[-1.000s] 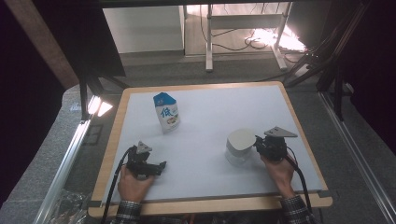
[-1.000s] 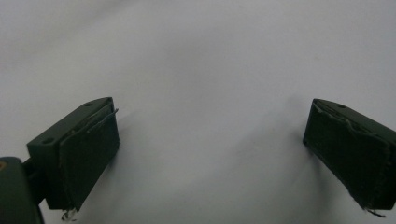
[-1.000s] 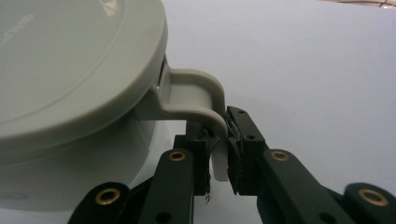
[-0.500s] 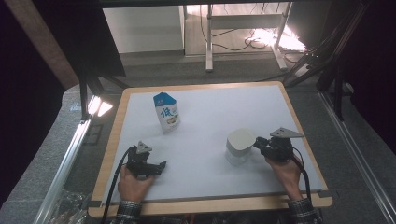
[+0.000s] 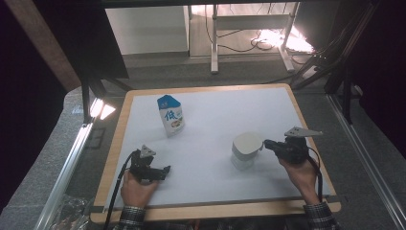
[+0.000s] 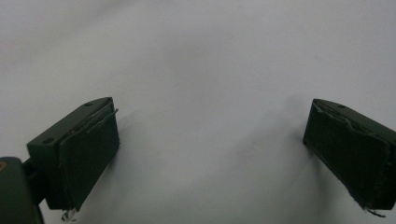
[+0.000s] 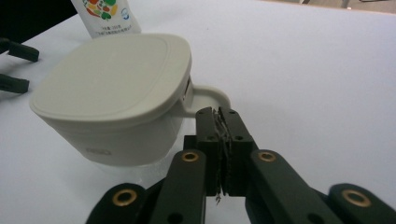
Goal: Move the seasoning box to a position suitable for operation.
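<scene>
— How did the right gripper (image 7: 219, 114) stand?

— Its jaws had just been closing and were shut, pad against pad. Nothing showed between the pads along their length. The tips sat right at the lower rim of the handle (image 7: 210, 95); whether they nipped it, I couldn't tell.

— And the thing itself?

— The lidded cup (image 7: 112, 79) was on the counter (image 5: 230, 110), at nine o'clock from that gripper, handle towards it.

— So the risk?

— With so thin a hold at the very tips — if there was any hold — I'd judge a lift could let the handle slip out. The cup might then tip, or swing down on its handle and shed the lid (image 7: 93, 60).

— Further out?

— The milk carton (image 5: 170, 115) stood upright at about eleven o'clock from the cup, well apart, so it was in little danger. The left gripper (image 6: 210, 140) rested with its jaws wide open and empty at the counter's near left, too far off to steady anything.
</scene>
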{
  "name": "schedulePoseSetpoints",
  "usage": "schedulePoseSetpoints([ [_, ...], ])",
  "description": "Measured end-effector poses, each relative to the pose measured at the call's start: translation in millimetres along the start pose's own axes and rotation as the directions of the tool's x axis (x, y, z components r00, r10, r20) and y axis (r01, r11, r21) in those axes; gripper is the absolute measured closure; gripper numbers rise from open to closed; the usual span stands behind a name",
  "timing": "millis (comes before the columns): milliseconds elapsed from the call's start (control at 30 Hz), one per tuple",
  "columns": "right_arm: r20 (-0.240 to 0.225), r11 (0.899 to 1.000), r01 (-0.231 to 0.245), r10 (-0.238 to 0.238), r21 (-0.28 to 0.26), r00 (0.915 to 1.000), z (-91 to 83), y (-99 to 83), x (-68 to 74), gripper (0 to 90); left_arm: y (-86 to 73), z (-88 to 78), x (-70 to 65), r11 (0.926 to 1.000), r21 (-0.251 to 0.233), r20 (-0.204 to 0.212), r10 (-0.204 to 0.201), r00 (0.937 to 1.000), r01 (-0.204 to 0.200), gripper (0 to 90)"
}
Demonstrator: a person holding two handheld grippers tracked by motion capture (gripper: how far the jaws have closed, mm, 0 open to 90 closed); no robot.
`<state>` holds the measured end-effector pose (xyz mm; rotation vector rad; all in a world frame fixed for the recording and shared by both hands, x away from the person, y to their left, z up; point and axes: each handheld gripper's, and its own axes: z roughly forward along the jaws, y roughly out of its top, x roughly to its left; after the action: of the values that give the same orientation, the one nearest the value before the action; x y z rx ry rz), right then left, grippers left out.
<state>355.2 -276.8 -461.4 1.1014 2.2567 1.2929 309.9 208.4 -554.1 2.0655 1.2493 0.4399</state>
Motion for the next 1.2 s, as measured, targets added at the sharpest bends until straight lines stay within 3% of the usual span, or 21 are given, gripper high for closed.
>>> schedulePoseSetpoints([
  [667,-0.057,0.999,0.044,-0.046,-0.019,0.9973,-5.4,39.0,13.6,89.5,0.1,0.1,0.4,1.0000,-0.001,0.001,0.005,1.0000,-0.005,3.1],
  [1200,-0.046,0.997,0.073,-0.073,0.001,0.9963,7.6,42.8,16.3,89.5,0.0,0.1,0.1,1.0000,-0.001,0.001,0.001,1.0000,-0.001,3.2],
])
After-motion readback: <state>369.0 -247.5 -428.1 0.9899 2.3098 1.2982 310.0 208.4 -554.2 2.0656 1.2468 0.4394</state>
